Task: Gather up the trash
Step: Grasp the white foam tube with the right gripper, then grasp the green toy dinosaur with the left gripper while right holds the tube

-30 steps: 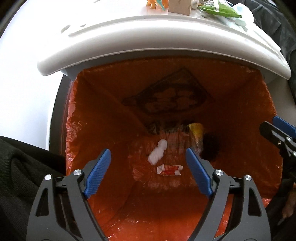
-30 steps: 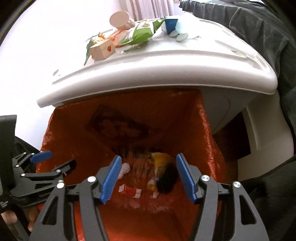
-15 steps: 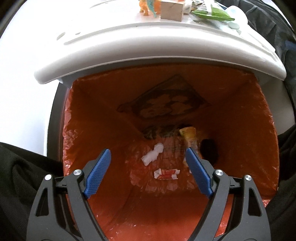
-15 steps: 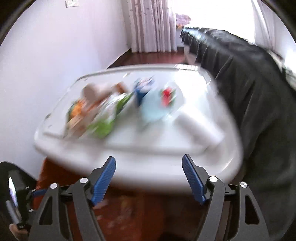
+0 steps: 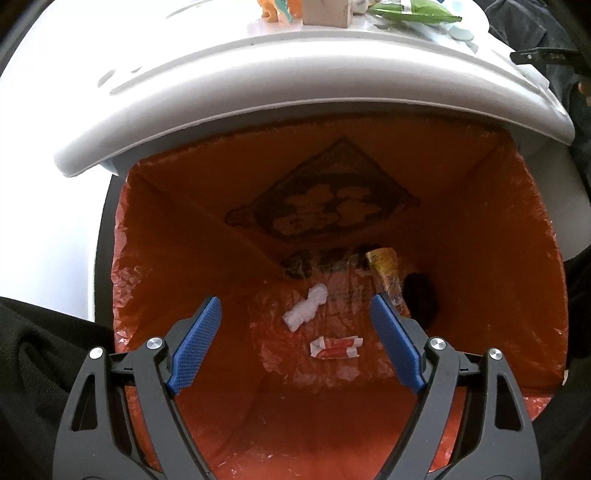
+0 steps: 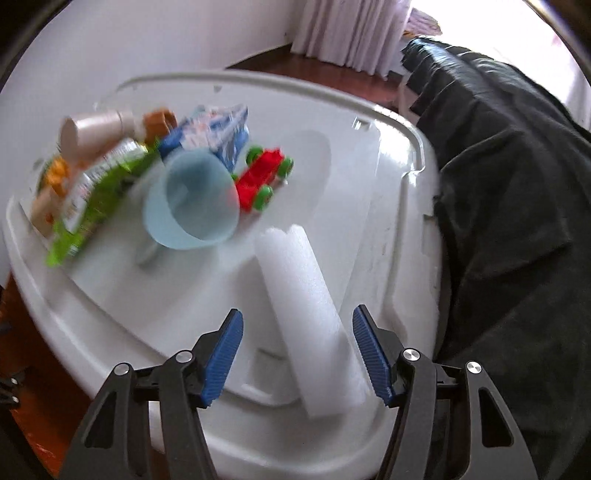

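Note:
My left gripper (image 5: 295, 343) is open and empty over the orange-lined trash bin (image 5: 524, 280). Inside lie a crumpled white tissue (image 5: 306, 308), a red-and-white wrapper (image 5: 334, 347), a yellow wrapper (image 5: 384, 273) and something dark (image 5: 421, 295). My right gripper (image 6: 297, 354) is open above the white table (image 6: 391, 177), with a white foam roll (image 6: 310, 317) lying between its fingers. Whether the fingers touch the roll I cannot tell. A green wrapper (image 6: 92, 192), a blue packet (image 6: 210, 133) and a paper cup (image 6: 92, 129) lie further back.
A light blue cup (image 6: 192, 199), a red toy car with green wheels (image 6: 264, 177) and a small wooden block (image 5: 327, 13) are on the table. An orange toy (image 5: 275, 9) stands near it. A dark sofa (image 6: 517, 184) runs along the right side.
My right gripper has lifted out of the bin and swung up over the table to the foam roll. My left gripper has stayed over the bin.

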A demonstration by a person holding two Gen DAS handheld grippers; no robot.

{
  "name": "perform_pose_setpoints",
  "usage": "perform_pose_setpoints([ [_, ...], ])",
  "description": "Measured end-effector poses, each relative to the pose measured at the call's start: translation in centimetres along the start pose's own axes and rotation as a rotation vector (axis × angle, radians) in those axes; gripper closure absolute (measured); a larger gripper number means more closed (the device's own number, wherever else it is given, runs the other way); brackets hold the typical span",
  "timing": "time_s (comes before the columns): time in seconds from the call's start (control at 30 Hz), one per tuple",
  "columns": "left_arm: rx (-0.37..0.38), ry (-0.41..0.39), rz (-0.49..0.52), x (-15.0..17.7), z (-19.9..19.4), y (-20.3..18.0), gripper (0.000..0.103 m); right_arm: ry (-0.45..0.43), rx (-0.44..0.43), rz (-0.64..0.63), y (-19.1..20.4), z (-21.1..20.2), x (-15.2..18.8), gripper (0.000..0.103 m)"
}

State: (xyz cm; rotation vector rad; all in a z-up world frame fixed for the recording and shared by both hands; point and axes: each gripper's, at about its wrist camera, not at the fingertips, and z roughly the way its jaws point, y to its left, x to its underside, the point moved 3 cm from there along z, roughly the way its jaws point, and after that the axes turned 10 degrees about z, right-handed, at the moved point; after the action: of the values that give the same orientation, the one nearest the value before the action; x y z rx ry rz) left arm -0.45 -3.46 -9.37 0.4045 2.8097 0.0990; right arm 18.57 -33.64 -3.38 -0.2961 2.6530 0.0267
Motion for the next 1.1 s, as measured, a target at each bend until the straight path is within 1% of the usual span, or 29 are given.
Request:
perform_pose_setpoints([
  [0.03, 0.0, 0.002, 0.002, 0.0, 0.1, 0.0, 0.022, -0.006, -0.01, 0.004, -0.2, 0.4, -0.1, 0.043],
  [0.07, 0.0, 0.003, 0.003, -0.1, 0.2, 0.0, 0.022, -0.02, -0.037, 0.025, -0.6, 0.4, -0.2, 0.048],
  [0.1, -0.001, 0.003, 0.004, -0.1, 0.2, 0.0, 0.022, -0.002, -0.087, 0.069, -1.1, 0.7, -0.3, 0.063],
  [0.13, -0.002, 0.002, 0.004, -0.1, 0.2, 0.0, 0.022, -0.01, -0.09, 0.097, -1.5, 0.6, -0.5, 0.071],
  [0.17, -0.002, 0.0, 0.002, -0.1, 0.2, 0.1, 0.022, -0.012, -0.069, 0.1, -1.4, 0.6, -0.4, 0.072],
  [0.23, -0.002, -0.006, -0.002, -0.1, -0.1, 0.1, 0.022, -0.013, -0.054, 0.109, -1.1, 0.4, -0.3, 0.076],
  [0.4, 0.004, -0.034, -0.007, 0.0, -0.7, 0.2, 0.022, -0.017, -0.016, 0.182, -0.1, -0.8, 0.6, 0.083],
  [0.47, 0.012, -0.055, -0.01, 0.1, -1.2, 0.3, 0.022, -0.027, -0.006, 0.226, 0.6, -1.5, 1.1, 0.083],
  [0.53, 0.016, -0.068, -0.013, 0.1, -1.5, 0.3, 0.022, -0.054, 0.008, 0.281, 1.8, -2.7, 1.8, 0.083],
  [0.6, 0.019, -0.088, -0.018, 0.0, -2.1, 0.4, 0.022, -0.095, -0.015, 0.344, 3.2, -4.3, 2.1, 0.083],
  [0.67, 0.028, -0.105, -0.022, -0.1, -2.5, 0.4, 0.022, -0.151, -0.063, 0.394, 4.6, -6.3, 2.4, 0.083],
  [0.7, 0.035, -0.116, -0.023, -0.3, -2.8, 0.4, 0.022, -0.193, -0.13, 0.432, 5.6, -7.6, 2.7, 0.083],
  [0.8, 0.062, -0.172, -0.011, -1.3, -4.5, 0.2, 0.022, -0.268, -0.237, 0.489, 8.3, -9.5, 4.5, 0.083],
  [0.83, 0.069, -0.202, 0.001, -2.0, -5.3, 0.3, 0.022, -0.285, -0.257, 0.492, 9.0, -9.7, 5.0, 0.083],
  [0.87, 0.071, -0.227, 0.007, -2.7, -6.0, 0.4, 0.022, -0.304, -0.253, 0.479, 9.7, -9.6, 5.6, 0.083],
  [0.93, 0.072, -0.29, 0.013, -4.7, -7.7, 1.1, 0.022, -0.311, -0.206, 0.44, 10.5, -9.2, 6.1, 0.083],
  [1.0, 0.058, -0.333, -0.008, -6.9, -8.9, 2.1, 0.022, -0.308, -0.176, 0.41, 10.8, -9.0, 6.2, 0.083],
  [1.07, 0.06, -0.362, -0.046, -10.1, -9.5, 3.5, 0.022, -0.321, -0.178, 0.413, 10.4, -9.1, 5.9, 0.083],
  [1.1, 0.049, -0.368, -0.075, -12.1, -9.4, 4.3, 0.022, -0.328, -0.178, 0.42, 10.1, -9.1, 5.9, 0.083],
])
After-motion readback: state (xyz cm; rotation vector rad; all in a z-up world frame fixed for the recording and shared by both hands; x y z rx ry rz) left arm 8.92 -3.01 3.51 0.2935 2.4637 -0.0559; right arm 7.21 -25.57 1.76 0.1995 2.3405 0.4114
